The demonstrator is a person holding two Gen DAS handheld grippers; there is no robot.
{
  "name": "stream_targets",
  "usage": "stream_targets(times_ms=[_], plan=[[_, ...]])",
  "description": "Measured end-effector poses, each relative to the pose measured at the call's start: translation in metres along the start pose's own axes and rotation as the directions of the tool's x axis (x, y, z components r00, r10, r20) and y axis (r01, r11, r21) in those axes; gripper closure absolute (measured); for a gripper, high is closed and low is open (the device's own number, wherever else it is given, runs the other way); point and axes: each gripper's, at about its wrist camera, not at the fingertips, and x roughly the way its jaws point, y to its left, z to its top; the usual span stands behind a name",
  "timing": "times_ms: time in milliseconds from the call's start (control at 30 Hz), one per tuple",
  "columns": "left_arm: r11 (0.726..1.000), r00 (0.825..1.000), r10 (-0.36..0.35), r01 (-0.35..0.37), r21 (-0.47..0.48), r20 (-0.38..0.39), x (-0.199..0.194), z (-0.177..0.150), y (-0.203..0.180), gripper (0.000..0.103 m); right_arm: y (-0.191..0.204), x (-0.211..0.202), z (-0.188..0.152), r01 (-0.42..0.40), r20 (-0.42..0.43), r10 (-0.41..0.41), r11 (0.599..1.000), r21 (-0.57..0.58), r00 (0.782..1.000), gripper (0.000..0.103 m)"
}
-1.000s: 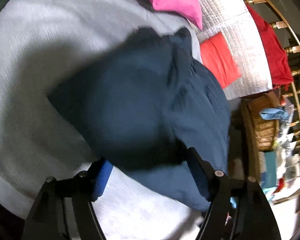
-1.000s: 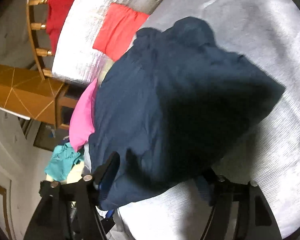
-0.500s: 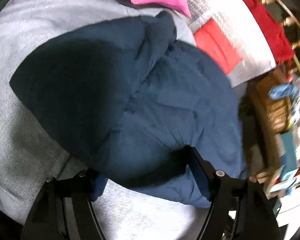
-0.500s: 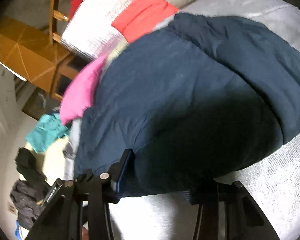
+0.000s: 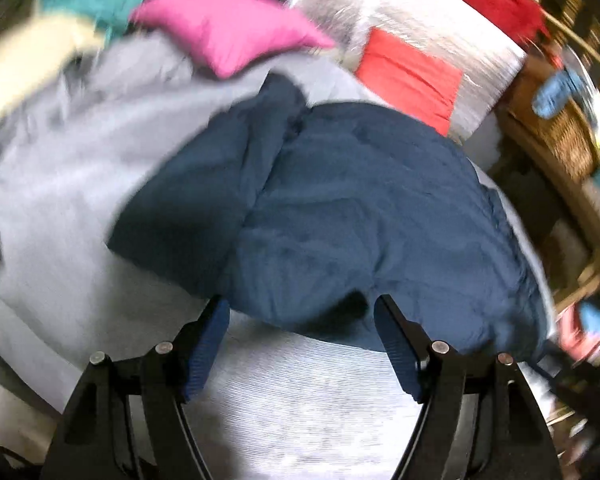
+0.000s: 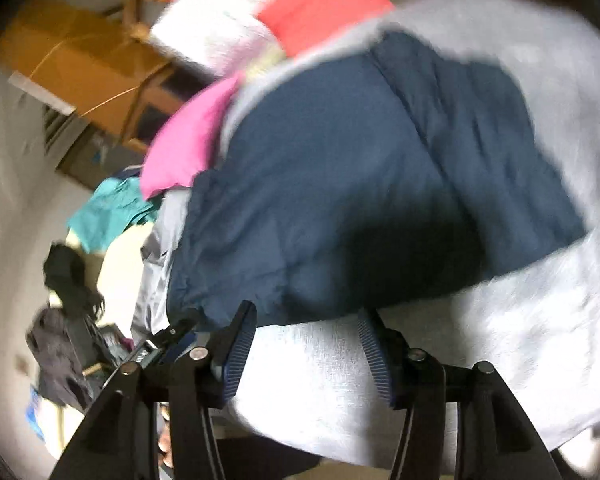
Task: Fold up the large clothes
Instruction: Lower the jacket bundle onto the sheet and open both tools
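Both the left gripper (image 5: pixel 300 316) and the right gripper (image 6: pixel 306 320) had let go, jaws apart and empty. The navy garment (image 5: pixel 360 216) lay folded mid-frame on the grey sheet (image 5: pixel 308 396), so this fold looked done.

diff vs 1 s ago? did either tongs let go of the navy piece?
Both tongs, left and right, have backed off toward the navy garment's near edge. Earlier it filled both gaps; now both stand open with grey sheet between the fingers. Still on the sheet: garment, pink cushion.
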Motion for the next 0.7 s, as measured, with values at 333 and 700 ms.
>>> stream_targets(times_ms=[333,700], plan=[[0.984,0.991,0.099,-0.112,0.141,0.094,0.002,0.007,-0.024,0.027,-0.004,0.003,0.018,0.196,0.150,-0.196,0.981,0.011,0.969,0.052],[0.960,0.982,0.186,-0.187,0.206,0.024,0.031,0.007,-0.025,0.027,-0.027,0.032,0.016,0.286,0.042,-0.288,0.957,0.042,0.957,0.055]])
